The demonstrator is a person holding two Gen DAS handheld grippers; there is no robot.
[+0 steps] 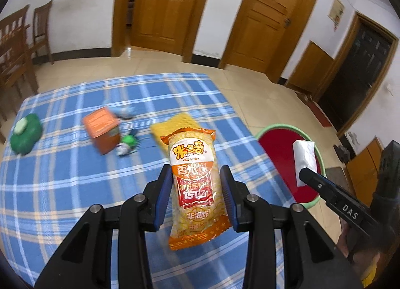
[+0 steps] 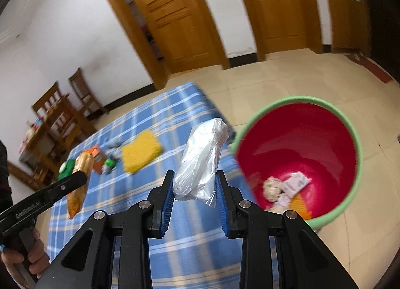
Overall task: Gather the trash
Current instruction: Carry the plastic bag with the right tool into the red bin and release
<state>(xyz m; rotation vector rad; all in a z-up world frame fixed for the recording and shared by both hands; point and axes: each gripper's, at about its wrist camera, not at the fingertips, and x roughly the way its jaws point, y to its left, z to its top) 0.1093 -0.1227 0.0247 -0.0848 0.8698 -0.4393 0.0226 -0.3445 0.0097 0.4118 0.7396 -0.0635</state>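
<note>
While both my jaws pinch trash, left gripper (image 1: pixel 196 197) holding the snack wrapper (image 1: pixel 195 190) above the table (image 1: pixel 62 189), right gripper (image 2: pixel 195 195) carries the plastic bag (image 2: pixel 201 161) toward the bin (image 2: pixel 358 154) at two o'clock for dropping.

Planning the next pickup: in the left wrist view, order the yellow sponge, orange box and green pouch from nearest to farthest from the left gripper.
1. Yellow sponge, just beyond the snack pack held by the left gripper.
2. Orange box, mid-table, left.
3. Green pouch, far left edge.
</note>
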